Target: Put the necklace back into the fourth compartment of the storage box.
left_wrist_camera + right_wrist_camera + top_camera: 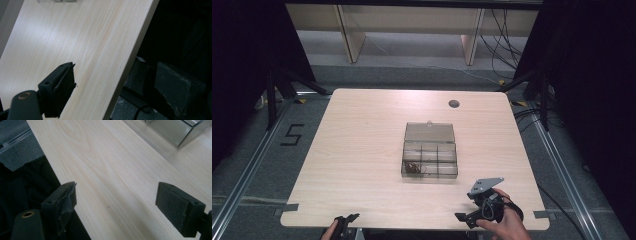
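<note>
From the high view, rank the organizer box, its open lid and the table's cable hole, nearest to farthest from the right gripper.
From the right gripper:
1. Organizer box, mid-table, just ahead-left.
2. Open lid, behind the box.
3. Cable hole, near the far edge.

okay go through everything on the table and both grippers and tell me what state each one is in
Clear organizer box: lid open, flat on the table.
Front-left compartment: holds a small dark item, too small to identify.
Other compartments: look empty.
Left gripper: open, holding nothing, at the table's near edge.
Right gripper: open, holding nothing, over the near edge.
Table: bare apart from the box.
</note>
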`<action>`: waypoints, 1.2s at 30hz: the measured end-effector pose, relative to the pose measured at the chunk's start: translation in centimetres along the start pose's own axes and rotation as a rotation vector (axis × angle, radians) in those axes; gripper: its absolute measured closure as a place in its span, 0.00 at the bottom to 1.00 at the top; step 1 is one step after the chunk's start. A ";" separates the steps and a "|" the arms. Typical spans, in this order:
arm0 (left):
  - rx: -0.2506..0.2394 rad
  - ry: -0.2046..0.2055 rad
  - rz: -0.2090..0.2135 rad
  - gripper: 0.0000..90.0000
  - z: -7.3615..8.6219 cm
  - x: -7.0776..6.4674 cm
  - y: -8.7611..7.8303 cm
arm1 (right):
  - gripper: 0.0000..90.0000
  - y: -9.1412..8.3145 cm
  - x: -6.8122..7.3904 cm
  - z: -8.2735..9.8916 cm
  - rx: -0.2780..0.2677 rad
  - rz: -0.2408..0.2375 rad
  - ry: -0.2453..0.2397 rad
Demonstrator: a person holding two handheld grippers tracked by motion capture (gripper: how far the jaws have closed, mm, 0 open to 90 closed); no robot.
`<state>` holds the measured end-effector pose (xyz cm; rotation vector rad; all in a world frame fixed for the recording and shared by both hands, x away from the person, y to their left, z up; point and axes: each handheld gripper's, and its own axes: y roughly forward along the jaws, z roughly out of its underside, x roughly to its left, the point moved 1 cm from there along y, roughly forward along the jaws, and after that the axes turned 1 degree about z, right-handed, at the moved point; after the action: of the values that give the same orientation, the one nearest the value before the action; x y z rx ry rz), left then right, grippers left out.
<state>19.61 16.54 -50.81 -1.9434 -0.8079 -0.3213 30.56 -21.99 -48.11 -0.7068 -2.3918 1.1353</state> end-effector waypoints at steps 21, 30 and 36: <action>-0.016 -0.018 0.004 0.18 0.0 -0.1 0.0 | 0.20 -0.9 0.2 1.8 0.001 0.026 -0.006; 0.003 -0.002 0.004 0.18 0.0 0.0 0.0 | 0.20 -1.2 0.4 2.7 -0.004 0.029 0.040; -0.015 -0.023 0.012 0.18 0.0 -0.2 0.1 | 0.20 -1.2 0.4 3.2 -0.004 0.050 0.037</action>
<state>19.53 16.45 -50.95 -1.9682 -0.8109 -0.2996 28.16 -24.36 -49.01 -0.7867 -2.3586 1.1274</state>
